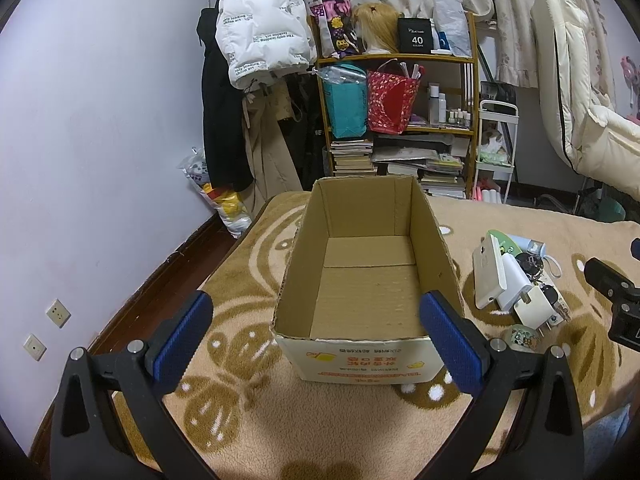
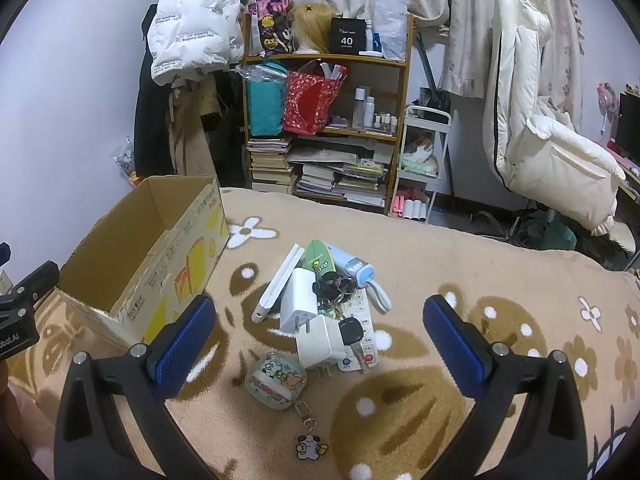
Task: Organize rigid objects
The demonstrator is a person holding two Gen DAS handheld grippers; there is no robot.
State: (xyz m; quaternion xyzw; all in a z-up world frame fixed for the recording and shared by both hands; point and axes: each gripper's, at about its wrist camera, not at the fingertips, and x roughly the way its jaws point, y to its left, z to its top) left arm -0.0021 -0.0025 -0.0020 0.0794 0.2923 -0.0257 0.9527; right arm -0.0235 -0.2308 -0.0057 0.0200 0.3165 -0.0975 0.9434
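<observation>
An empty cardboard box [image 1: 360, 280] stands on the patterned blanket, directly ahead of my open left gripper [image 1: 316, 336]; it also shows in the right wrist view as the box [image 2: 160, 248] at left. A pile of small objects lies right of it: a white phone [image 2: 278, 280], two white chargers [image 2: 300, 296], keys [image 2: 352, 334], a remote [image 2: 360, 316], a light blue bottle [image 2: 356, 266], a green card [image 2: 318, 258] and a green earbud case [image 2: 276, 380] with a charm [image 2: 310, 446]. My right gripper [image 2: 320, 336] hangs open above the pile, holding nothing.
A wooden shelf [image 2: 324, 120] with bags, bottles and book stacks stands behind the bed, beside hanging coats [image 2: 188, 40]. A white chair [image 2: 540, 128] is at right. The blanket's left edge drops to the floor [image 1: 160, 280] by the wall.
</observation>
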